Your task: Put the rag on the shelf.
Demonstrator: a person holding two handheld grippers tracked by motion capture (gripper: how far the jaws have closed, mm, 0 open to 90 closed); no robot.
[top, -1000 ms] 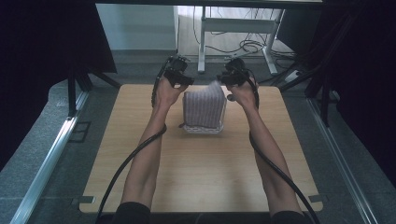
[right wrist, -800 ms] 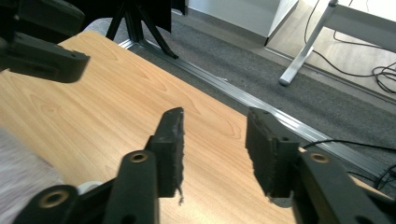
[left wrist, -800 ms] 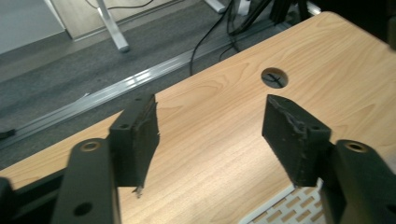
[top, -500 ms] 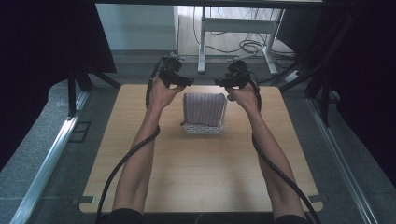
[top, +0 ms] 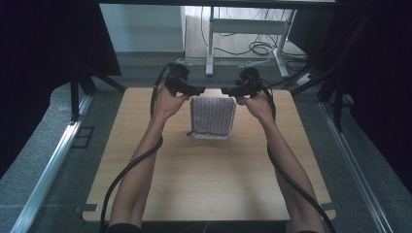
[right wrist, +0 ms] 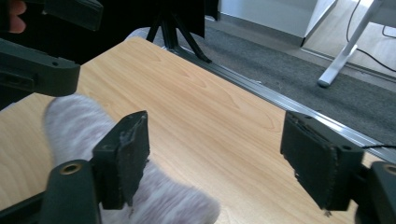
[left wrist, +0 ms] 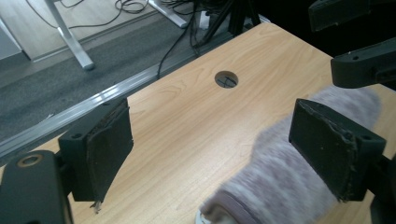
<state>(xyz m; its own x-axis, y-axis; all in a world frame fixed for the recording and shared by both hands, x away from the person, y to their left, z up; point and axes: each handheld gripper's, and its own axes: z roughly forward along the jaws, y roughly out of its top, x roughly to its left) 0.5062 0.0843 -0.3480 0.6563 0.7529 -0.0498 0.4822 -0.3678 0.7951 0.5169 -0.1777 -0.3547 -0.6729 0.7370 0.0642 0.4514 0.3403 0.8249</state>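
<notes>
A grey-mauve fluffy towel stands folded over a white holder at the middle of the wooden table. My left gripper hovers by the towel's top left corner and my right gripper by its top right corner, the two pointing at each other. Both have just been opening. In the left gripper view the left gripper is open, with the towel lying below its right pad, untouched. In the right gripper view the right gripper is open too, the towel behind its left pad.
A round cable hole is cut in the table near its far edge. Beyond the table lie grey floor, a metal rail, white desk legs and loose cables. Dark curtains hang on both sides.
Both grippers have opened and let go of the towel's top corners. The left hand has drawn up and away from the towel; the towel now stands free.
</notes>
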